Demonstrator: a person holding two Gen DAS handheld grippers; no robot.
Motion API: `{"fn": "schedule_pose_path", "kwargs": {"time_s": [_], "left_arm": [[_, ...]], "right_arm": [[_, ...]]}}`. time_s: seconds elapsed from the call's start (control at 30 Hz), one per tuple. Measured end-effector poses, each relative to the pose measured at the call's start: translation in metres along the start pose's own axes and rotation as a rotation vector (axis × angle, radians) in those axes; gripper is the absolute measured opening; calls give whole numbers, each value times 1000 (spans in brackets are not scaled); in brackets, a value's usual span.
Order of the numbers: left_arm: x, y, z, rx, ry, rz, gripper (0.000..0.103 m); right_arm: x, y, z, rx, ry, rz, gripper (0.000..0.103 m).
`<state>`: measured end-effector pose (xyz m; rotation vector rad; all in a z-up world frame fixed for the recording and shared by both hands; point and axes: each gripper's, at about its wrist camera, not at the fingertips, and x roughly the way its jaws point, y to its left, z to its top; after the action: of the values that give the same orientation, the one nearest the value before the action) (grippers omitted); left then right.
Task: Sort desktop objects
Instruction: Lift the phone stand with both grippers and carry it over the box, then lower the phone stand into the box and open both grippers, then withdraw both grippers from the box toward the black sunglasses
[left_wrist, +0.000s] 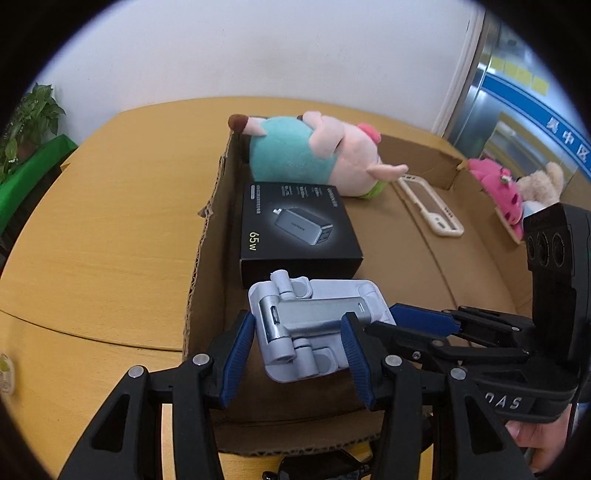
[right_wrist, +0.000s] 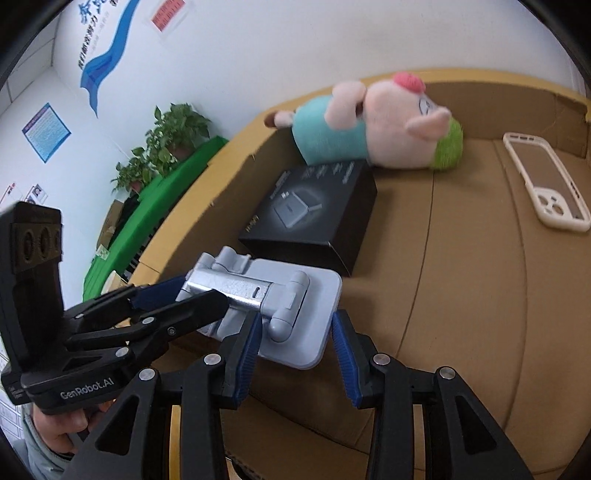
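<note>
While inside box (left_wrist: 207, 236) | phone stand (left_wrist: 317, 325) between both grippers' jaws

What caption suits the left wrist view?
Both hand-held grippers flank a grey phone stand inside the cardboard box.

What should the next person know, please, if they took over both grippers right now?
Left gripper: jaws shut on the grey phone stand, at the near end of the cardboard box.
Right gripper: jaws flank the stand's corner; grip unclear.
Already in the box: black charger box, plush pig, phone case.
Left: release the stand, then probably the pink plush and bear lying beyond the box's right wall.
</note>
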<state>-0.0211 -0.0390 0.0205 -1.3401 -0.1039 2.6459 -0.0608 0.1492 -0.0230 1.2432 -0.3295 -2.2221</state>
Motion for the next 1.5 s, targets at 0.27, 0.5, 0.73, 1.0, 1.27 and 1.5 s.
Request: {"fn": "schedule_pose_path", "kwargs": {"time_s": [0.27, 0.5, 0.73, 1.0, 1.27, 1.5], "left_arm": [[7, -4, 2, 34, 55, 75, 46], [-38, -16, 3, 25, -121, 55, 53], [-100, -69, -6, 146, -412, 71, 82], [-93, -94, -4, 131, -429, 39, 82], [-98, -109, -16, 123, -418, 24, 82], [-98, -101, -31, 116, -393, 34, 82]], "right_arm": [[6, -4, 0, 49, 53, 12, 38], [-49, 16, -3, -84, -87, -155, 86], [-123, 46, -27, -285, -293, -369, 103], [-157, 34, -42, -241, -330, -411, 103], [-175, 25, -50, -243, -336, -419, 103], [-172, 26, -57, -243, -322, -394, 103]]}}
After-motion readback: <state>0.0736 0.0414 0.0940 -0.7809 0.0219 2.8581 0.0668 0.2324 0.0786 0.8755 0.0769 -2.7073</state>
